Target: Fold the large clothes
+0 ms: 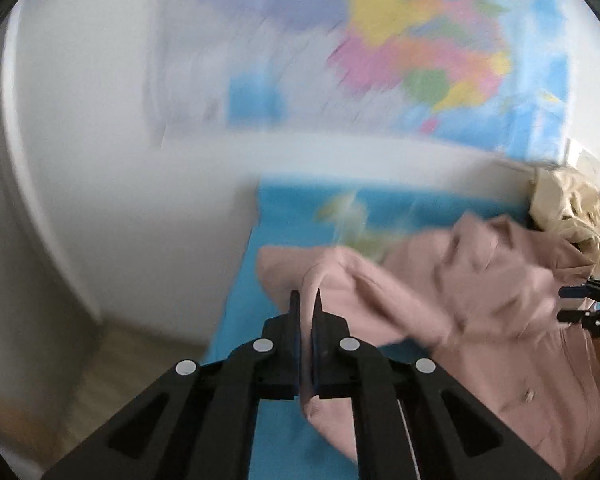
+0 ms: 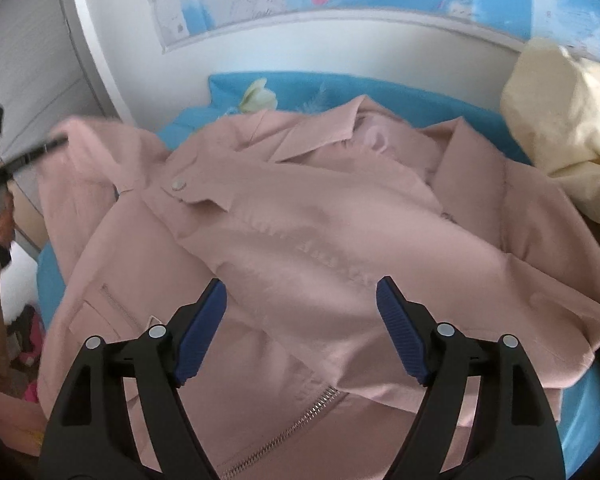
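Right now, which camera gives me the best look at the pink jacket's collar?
The right wrist view. There the pink jacket lies spread on the blue sheet, and its collar is sharp and in full view. In the left wrist view the jacket is motion-blurred, and the collar cannot be made out; the left gripper pinches its fabric.

A pink jacket (image 2: 320,240) is lying spread on blue bedding — collar open, zipper showing, one sleeve (image 1: 332,276) lifting.

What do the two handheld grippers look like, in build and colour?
Both match: the left gripper and right gripper have matte black plastic linkage arms with triangular cut-outs, round silver pivot pins at the joints, and ribbed dark blue finger pads. No cables, sleeves or markings are visible.
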Motion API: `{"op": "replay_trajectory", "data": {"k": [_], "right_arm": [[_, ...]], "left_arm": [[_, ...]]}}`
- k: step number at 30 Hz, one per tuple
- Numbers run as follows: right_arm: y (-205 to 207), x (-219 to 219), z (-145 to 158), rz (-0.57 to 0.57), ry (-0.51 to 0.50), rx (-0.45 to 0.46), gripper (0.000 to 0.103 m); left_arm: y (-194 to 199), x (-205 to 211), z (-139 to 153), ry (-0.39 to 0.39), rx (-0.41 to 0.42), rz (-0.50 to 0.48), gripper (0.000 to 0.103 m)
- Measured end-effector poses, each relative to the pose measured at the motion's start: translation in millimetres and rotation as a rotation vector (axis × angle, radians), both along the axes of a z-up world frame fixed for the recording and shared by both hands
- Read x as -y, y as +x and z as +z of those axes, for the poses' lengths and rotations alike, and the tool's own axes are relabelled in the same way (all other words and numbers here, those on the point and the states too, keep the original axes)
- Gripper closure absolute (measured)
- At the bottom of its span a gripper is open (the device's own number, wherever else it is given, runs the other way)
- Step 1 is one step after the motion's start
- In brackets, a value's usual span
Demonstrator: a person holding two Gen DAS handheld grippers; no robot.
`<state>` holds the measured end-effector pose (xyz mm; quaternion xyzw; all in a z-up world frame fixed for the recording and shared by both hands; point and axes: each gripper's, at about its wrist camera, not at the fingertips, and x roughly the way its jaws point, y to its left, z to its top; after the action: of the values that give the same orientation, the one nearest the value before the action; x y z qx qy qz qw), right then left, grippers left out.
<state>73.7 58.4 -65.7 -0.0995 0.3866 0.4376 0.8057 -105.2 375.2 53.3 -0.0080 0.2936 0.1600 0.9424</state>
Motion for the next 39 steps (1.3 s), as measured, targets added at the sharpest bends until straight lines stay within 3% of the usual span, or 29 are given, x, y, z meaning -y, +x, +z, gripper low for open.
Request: {"op": "replay_trajectory", "data": {"k": [3,7,10,12,15,18,20,22,26,29,31,33,34,35,39], "right_arm": [[-1.1,15.2,4.4,-0.025,0.023,0.004,0.026],[-2.4,36.7,5.6,-0.054,0.046,-0.007,0.026],[-2.3,53.4,4.9,-0.075,0.060,-0.027,0.026],[-1.7,64.0,4.6,-0.091,0.063,-0.038,0.026],[-3.0,72.3,5.6,-0.098,0.081,-0.053,0.026],[-8.6,70.8,9.0,-0.071,0.101,-0.050,0.025],[-13.2,63.2,11.3,-0.043,0.113,-0.043,0.024],[-17.5,51.0,13.1,0.001,0.128,-0.042,0.023],[-24.3,22.9,11.5,0.064,0.130,-0.049,0.022],[-27.2,10.5,7.6,0.082,0.115,-0.063,0.022],[-30.3,7.9,4.7,0.089,0.100,-0.069,0.022],[-32.3,8.5,3.3,0.081,0.083,-0.066,0.022],[-32.4,10.4,3.0,0.077,0.081,-0.068,0.022],[-32.4,13.2,2.6,0.070,0.082,-0.072,0.022],[-30.1,29.6,3.3,0.032,0.094,-0.078,0.022]], "left_arm": [[30.8,59.4,32.1,0.123,0.029,-0.161,0.096],[68.1,137.5,23.7,0.135,0.000,-0.424,0.084],[93.8,184.4,-10.9,0.059,-0.100,-0.587,0.062],[106.9,201.2,-35.7,-0.019,-0.183,-0.650,0.058],[103.6,187.1,-36.0,-0.114,-0.153,-0.637,0.052],[60.9,125.6,-7.8,-0.289,0.046,-0.507,0.040],[35.6,95.1,-0.1,-0.308,0.129,-0.415,0.026],[22.3,66.7,-11.2,-0.312,0.103,-0.298,0.023],[38.9,26.7,-72.6,-0.411,-0.101,-0.132,0.024],[58.0,15.3,-115.3,-0.482,-0.218,-0.065,0.035],[63.9,11.1,-126.2,-0.540,-0.218,-0.077,0.036],[70.9,8.5,-129.2,-0.616,-0.185,-0.103,0.060],[71.5,10.4,-127.6,-0.657,-0.173,-0.130,0.093],[74.6,11.9,-124.0,-0.709,-0.150,-0.169,0.097],[81.8,45.8,-72.6,-0.649,-0.052,-0.293,0.098]]}}
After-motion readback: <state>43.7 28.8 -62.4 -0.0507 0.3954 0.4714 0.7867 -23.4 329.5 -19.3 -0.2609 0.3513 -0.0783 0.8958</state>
